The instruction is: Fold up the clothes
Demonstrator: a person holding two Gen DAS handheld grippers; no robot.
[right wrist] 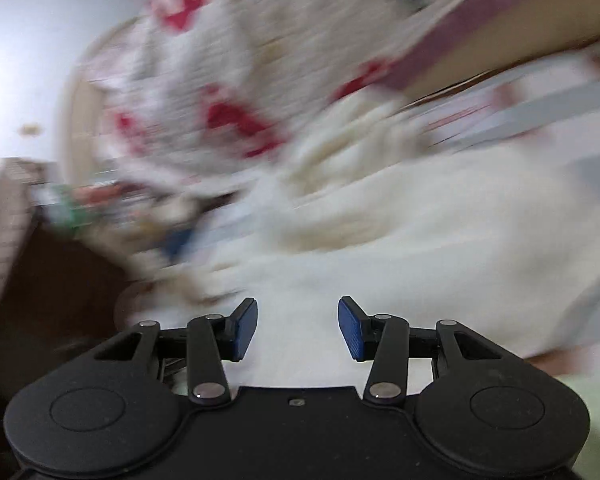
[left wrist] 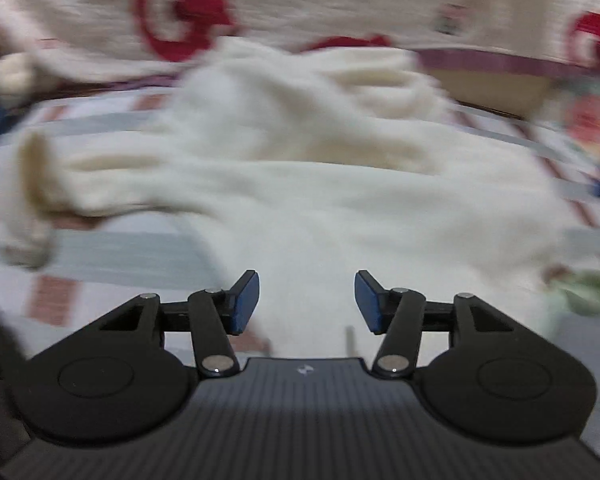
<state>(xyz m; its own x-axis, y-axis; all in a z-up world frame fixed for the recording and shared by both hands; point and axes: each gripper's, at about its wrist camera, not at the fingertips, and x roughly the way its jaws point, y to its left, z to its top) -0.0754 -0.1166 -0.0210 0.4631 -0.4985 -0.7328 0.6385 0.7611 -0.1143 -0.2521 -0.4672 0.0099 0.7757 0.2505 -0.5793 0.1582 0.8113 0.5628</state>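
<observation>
A: What can't you make out in the left wrist view?

B: The cream garment (left wrist: 300,184) is smeared by motion, its folds soft; the red-patterned cloth (left wrist: 180,12) along the top runs off the frame.

A: And the right wrist view?

B: Blurrier. The colourful clutter (right wrist: 100,204) at centre left is unreadable, and the same garment (right wrist: 420,240) runs off the right edge.

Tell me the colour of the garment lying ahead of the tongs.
Cream white garment, plain, clearest in the left wrist view.
</observation>
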